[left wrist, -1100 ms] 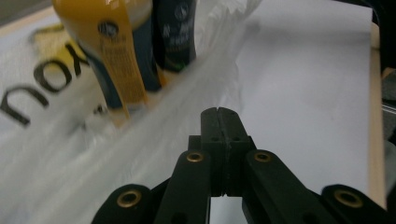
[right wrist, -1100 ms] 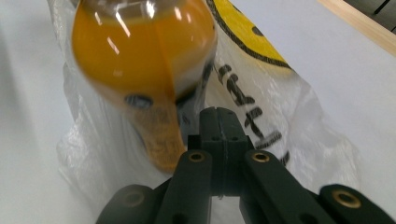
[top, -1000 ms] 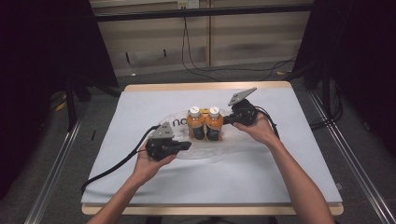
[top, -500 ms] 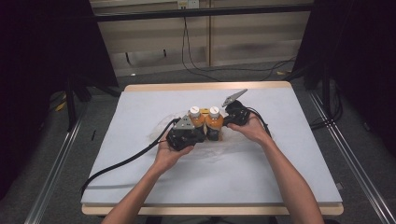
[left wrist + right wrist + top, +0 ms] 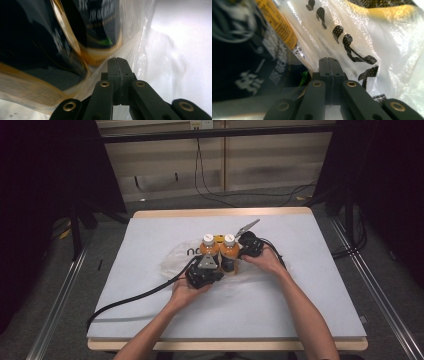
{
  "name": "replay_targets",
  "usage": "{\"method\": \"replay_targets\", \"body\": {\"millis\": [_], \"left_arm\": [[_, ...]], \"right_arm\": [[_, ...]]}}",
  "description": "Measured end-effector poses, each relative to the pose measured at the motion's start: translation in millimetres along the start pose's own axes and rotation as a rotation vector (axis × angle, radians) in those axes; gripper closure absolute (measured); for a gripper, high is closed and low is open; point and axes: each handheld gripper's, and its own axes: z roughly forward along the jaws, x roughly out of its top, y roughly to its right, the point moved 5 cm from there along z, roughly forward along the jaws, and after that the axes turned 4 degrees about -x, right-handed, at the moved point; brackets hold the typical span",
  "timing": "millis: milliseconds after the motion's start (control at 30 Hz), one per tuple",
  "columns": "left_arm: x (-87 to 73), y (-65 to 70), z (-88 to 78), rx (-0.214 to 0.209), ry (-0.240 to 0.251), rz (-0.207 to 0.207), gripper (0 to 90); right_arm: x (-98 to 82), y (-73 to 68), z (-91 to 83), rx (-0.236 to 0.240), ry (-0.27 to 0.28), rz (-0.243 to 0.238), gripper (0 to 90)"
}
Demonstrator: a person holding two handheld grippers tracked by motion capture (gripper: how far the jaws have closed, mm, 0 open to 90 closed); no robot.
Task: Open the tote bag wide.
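1. Two orange bottles (image 5: 220, 251) stand upright and touching at the middle of the table (image 5: 320, 285), on a clear plastic bag (image 5: 176, 257) that lies flat under them. Judging from this, the work is to get the bag up around the bottles.

2. The left gripper (image 5: 204, 274) sits low at the near side of the bottles. In the left gripper view its jaws are pressed together, tips at the bag film (image 5: 140, 50) just below the bottle bases (image 5: 100, 53). Whether film is pinched between them I cannot tell.

3. The right gripper (image 5: 248, 247) is at the bottles' right side. In the right gripper view its jaws are also closed flat against each other, tips against the printed bag wall (image 5: 352, 47), beside a dark bottle label (image 5: 249, 75). No clear pinch shows.

4. One gripper on each side suits lifting the bag's edges evenly, so the bottles likely stay upright.

5. The bottles stand close together, probably so that one bag mouth clears both.
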Motion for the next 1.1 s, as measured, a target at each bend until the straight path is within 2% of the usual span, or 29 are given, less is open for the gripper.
{"method": "replay_targets", "body": {"millis": [33, 167, 300, 333, 467, 533, 633, 700, 733, 800, 833, 867, 900, 933, 967, 1100], "left_arm": [[-1.3, -0.7, 0.7, 0.008, -0.013, -0.007, 90.0], [-5.7, -0.5, 6.5, 0.015, -0.033, 0.022, 90.0], [-6.4, 0.2, 5.6, 0.014, -0.041, 0.013, 90.0], [-6.8, 1.1, 5.5, 0.010, -0.039, 0.002, 90.0], [-7.7, 5.4, 3.7, -0.008, -0.053, 0.016, 90.0], [-8.6, 8.2, 2.1, -0.016, -0.062, 0.031, 90.0], [-9.4, 9.3, 1.9, -0.022, -0.056, 0.040, 90.0], [-10.5, 11.7, 1.1, -0.034, -0.047, 0.029, 90.0], [-11.5, 11.8, -0.3, -0.038, -0.059, 0.047, 90.0], [-11.8, 14.4, -0.8, -0.044, -0.056, 0.036, 90.0], [-12.1, 15.0, -1.1, -0.046, -0.057, 0.037, 90.0], [-12.7, 14.3, -2.4, -0.047, -0.075, 0.061, 90.0], [-13.0, 16.4, -2.5, -0.051, -0.066, 0.041, 90.0], [-13.0, 16.4, -2.5, -0.051, -0.066, 0.041, 90.0], [-13.3, 18.0, -1.8, -0.061, -0.046, 0.032, 90.0], [-15.2, 21.8, -4.5, -0.079, -0.052, 0.052, 90.0]], "right_arm": [[0.0, 0.0, 0.0, 0.000, 0.000, 0.000, 90.0], [1.6, 1.4, 3.3, 0.006, 0.016, 0.009, 90.0], [4.2, 3.1, 5.7, -0.006, 0.019, 0.018, 90.0], [4.9, 3.9, 6.3, -0.010, 0.023, 0.010, 90.0], [8.8, 4.9, 8.6, -0.035, 0.017, 0.022, 90.0], [14.7, 6.2, 10.9, -0.079, -0.013, 0.043, 90.0], [17.5, 8.0, 12.4, -0.092, -0.021, 0.046, 90.0], [20.0, 9.3, 13.8, -0.106, -0.027, 0.054, 90.0], [21.4, 11.1, 15.0, -0.103, -0.026, 0.069, 90.0], [21.7, 12.1, 15.3, -0.101, -0.026, 0.078, 90.0], [23.3, 14.9, 16.4, -0.100, -0.026, 0.100, 90.0], [23.3, 14.9, 16.4, -0.100, -0.026, 0.100, 90.0], [25.6, 16.9, 17.8, -0.112, -0.027, 0.106, 90.0], [25.6, 16.9, 17.8, -0.112, -0.027, 0.106, 90.0], [26.5, 16.9, 18.3, -0.119, -0.030, 0.113, 90.0], [29.9, 19.3, 21.5, -0.132, -0.022, 0.128, 90.0]]}}
